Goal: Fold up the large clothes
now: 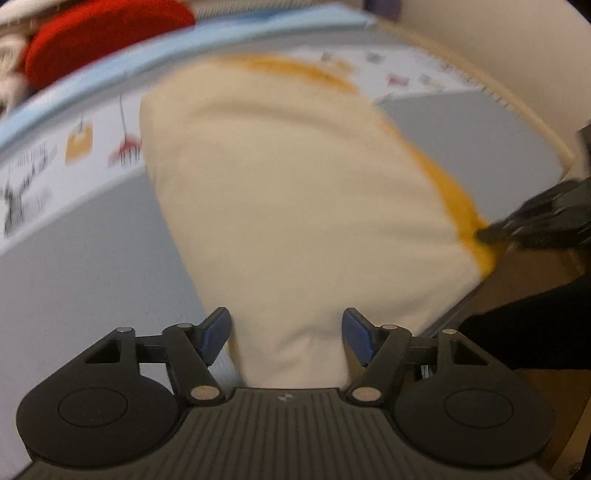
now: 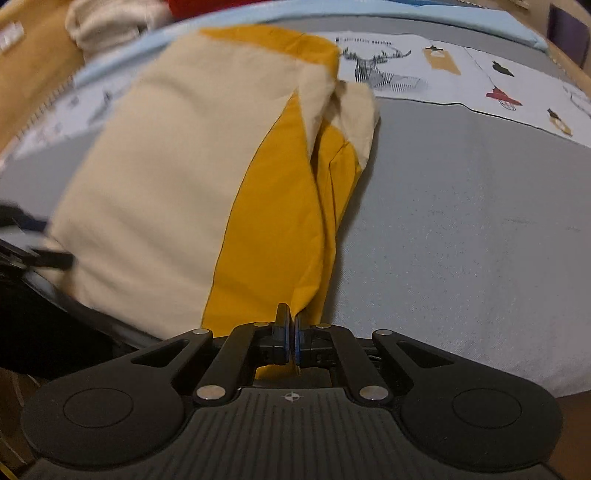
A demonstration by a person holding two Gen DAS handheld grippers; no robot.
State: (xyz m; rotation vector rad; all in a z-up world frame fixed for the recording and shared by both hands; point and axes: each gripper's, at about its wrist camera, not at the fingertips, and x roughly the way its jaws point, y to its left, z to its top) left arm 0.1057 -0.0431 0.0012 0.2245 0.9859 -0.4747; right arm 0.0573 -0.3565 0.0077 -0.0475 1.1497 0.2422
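Pinching a yellow fold of the garment (image 2: 159,177) between its blue pads (image 2: 279,334), the right gripper (image 2: 289,334) has its jaws pressed flat together, with cloth showing above and below the pads. The fabric runs away from that grip up across the grey bedcover (image 2: 461,229) — a mustard panel next to the claw, a wide cream panel to its left, one cream-and-yellow sleeve doubled over at the far end.

On the other side, the left gripper (image 1: 287,341) stands wide, its two blue fingers (image 1: 212,338) flanking the near cream corner of the same garment (image 1: 288,192); the cloth lies between them, but blur hides whether either pad touches it. Seen from here the right claw clamps the yellow edge at the garment's right side.

One garment, soft woven cloth in two colours, lightly creased. Beyond it a printed white band (image 2: 461,77) with stag and lantern drawings crosses the bedcover, then a pale blue sheet edge (image 1: 155,55). One red item (image 1: 99,37) and one cream bundle (image 2: 114,22) sit behind.
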